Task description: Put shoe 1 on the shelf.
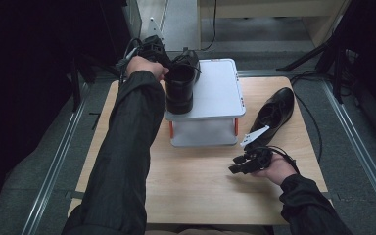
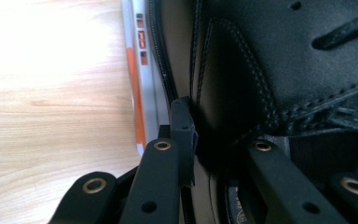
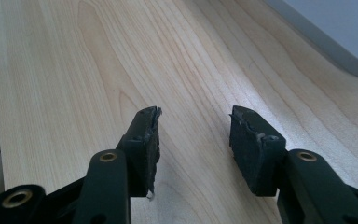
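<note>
Black dress shoe atop the grey stand, long axis running front to back, toe toward the person, heel opening at the far end. Left tool grasping the shoe's collar, one jaw outside, one inside. Right tool released, hovering over the bare worktop.

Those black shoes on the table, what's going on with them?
A person is working with a handheld gripper in each hand. The left gripper is at the black shoe standing on the small white platform, with one of its fingers inside the shoe's opening, astride the side wall. The right gripper hovers open over the wooden table. The second shoe lies beside the platform.
</note>
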Tool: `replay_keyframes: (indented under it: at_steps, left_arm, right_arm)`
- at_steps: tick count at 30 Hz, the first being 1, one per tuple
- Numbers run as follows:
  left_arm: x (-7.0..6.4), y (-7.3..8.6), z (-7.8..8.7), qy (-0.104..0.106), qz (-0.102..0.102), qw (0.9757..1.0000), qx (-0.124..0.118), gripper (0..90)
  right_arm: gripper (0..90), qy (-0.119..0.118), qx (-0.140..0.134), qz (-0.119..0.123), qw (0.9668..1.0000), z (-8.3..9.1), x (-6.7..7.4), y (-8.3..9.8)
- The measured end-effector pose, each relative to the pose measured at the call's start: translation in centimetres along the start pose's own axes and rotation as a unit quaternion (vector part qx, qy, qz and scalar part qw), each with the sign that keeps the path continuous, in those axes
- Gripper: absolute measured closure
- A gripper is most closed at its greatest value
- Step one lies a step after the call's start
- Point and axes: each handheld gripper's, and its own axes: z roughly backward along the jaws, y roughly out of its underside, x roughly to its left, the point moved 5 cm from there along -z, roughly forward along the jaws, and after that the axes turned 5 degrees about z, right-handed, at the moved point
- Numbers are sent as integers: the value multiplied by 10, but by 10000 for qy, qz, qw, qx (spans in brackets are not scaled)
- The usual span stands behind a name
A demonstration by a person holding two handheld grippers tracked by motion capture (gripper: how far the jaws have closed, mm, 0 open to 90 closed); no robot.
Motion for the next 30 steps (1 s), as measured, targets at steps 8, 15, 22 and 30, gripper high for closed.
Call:
replay_keyframes:
  at_steps: [8,15,22,30]
  left_arm:
    - [-1,8,-8,73,-97,9999,110,773]
    - [2,9,-8,157,-169,9997,88,739]
    - [5,11,-2,234,-381,9990,80,638]
    - [10,13,33,438,-495,9978,-71,607]
  right_arm:
    - [530,6,23,10,10000,-1,1,-1]
    - [530,2,31,6,10000,-1,0,-2]
    - [530,25,32,-107,9999,0,-2,-1]
    - [530,40,44,-97,9999,0,-2,-1]
